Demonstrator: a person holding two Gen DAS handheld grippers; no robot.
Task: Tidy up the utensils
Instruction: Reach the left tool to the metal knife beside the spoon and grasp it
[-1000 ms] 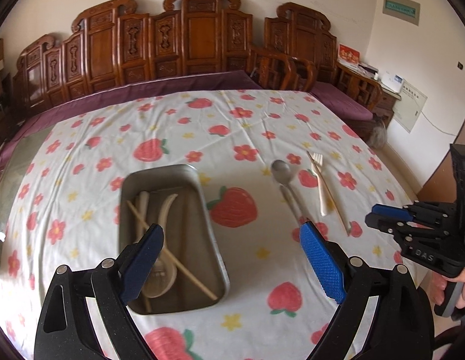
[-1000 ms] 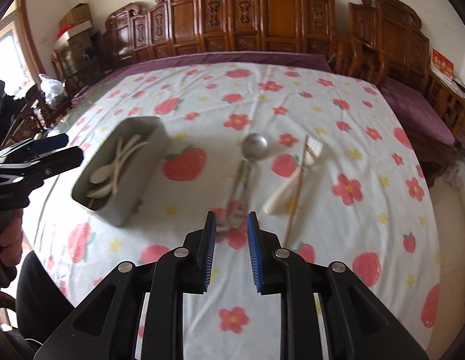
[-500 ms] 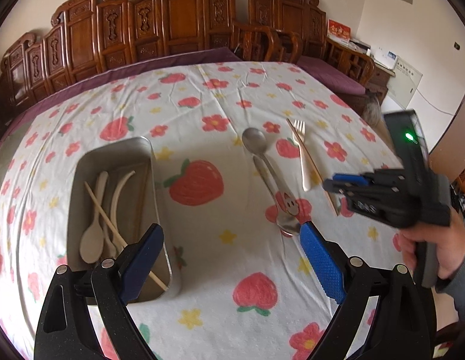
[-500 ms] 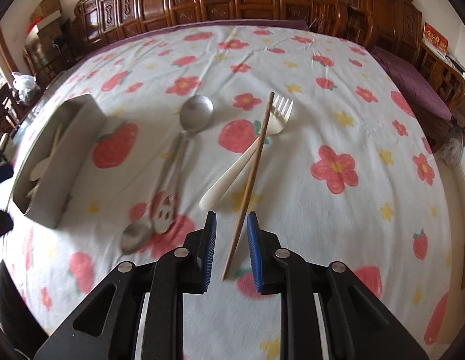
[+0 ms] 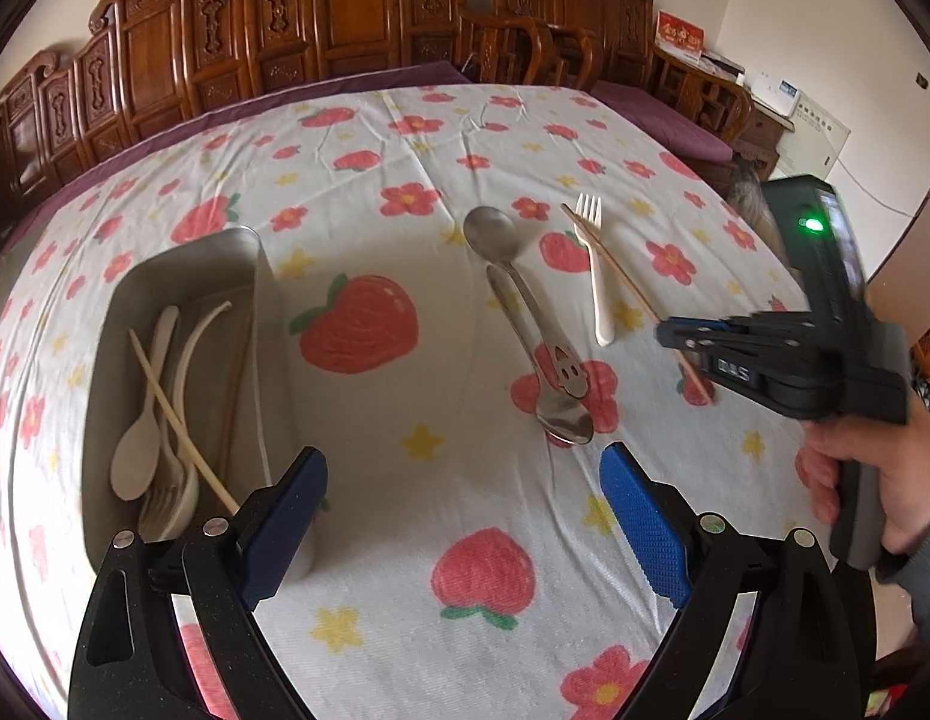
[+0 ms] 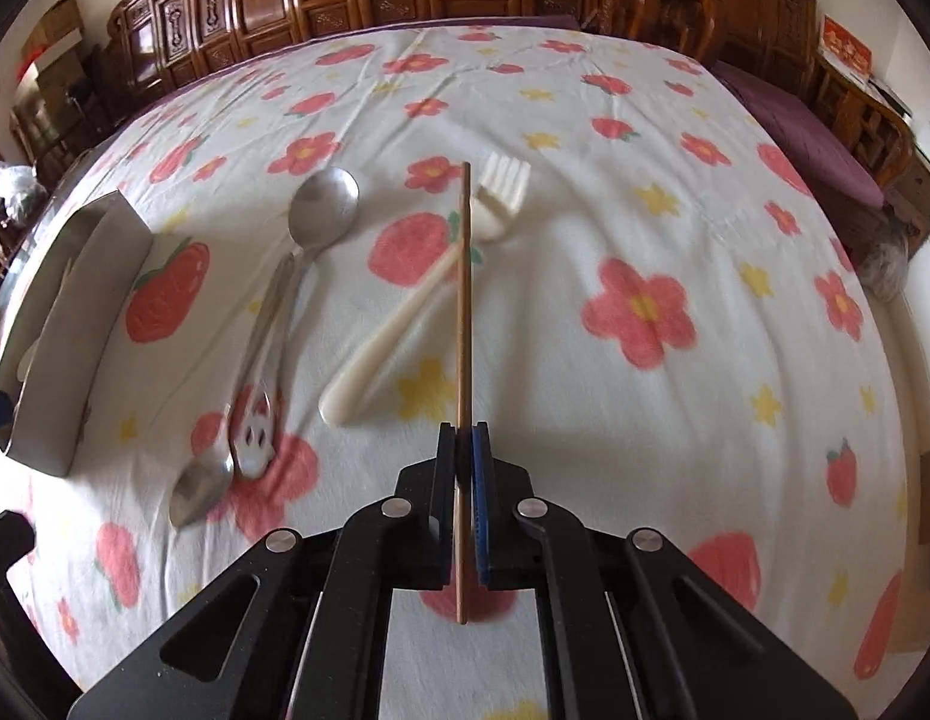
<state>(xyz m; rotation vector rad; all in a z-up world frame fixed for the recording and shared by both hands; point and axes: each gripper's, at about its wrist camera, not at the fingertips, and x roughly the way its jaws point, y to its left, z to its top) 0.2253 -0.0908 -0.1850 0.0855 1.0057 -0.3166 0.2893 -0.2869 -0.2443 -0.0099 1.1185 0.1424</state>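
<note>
Right gripper [image 6: 464, 450] fingers pinching chopstick [image 6: 463, 300] near its end; left gripper [image 5: 462, 516] fingers spread, empty

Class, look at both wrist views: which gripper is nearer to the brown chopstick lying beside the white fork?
Right. The right gripper is shut on the chopstick; the left gripper hangs open nearer the metal tray.

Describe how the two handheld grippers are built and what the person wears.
Both grippers, left gripper and right gripper, have black plastic frames, silver rivets and blue ribbed pads. The right one's upright body shows a green light and white lettering. A grey sleeve covers the wrist.
</note>
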